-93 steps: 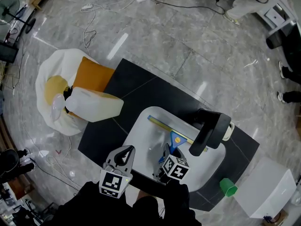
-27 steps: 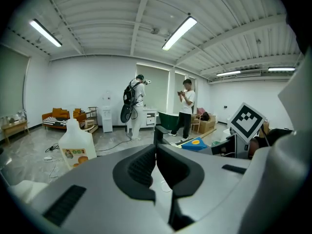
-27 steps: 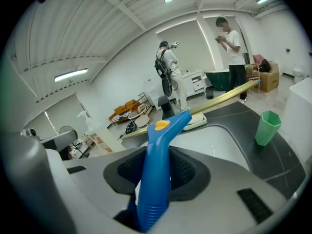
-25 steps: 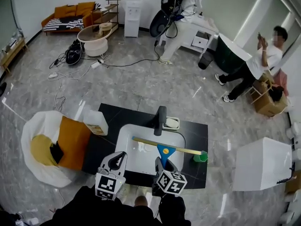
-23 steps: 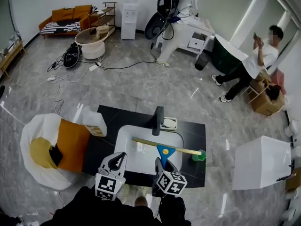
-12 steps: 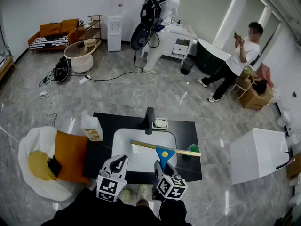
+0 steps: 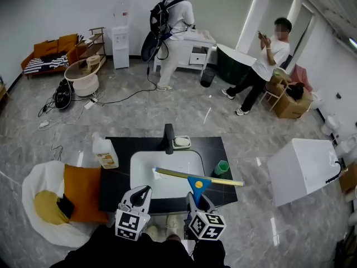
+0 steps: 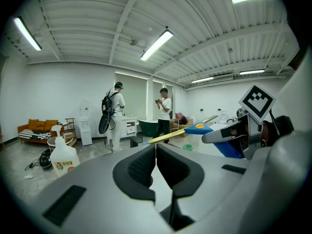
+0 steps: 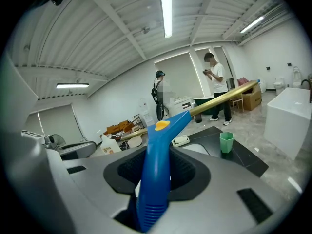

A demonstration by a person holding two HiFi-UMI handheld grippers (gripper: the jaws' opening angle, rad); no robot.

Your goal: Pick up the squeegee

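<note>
Your right gripper (image 7: 195,201) clamps the ribbed blue plastic handle of the squeegee (image 9: 161,145), a smooth wedge with a yellow dot and a long, straight brass-coloured blade bar. It hangs in the air above the front edge of the glossy black counter (image 7: 114,166), clear of the rounded white sink (image 7: 142,161). The pick-up looks done. Your left gripper (image 8: 155,152) is closed and empty.
</note>
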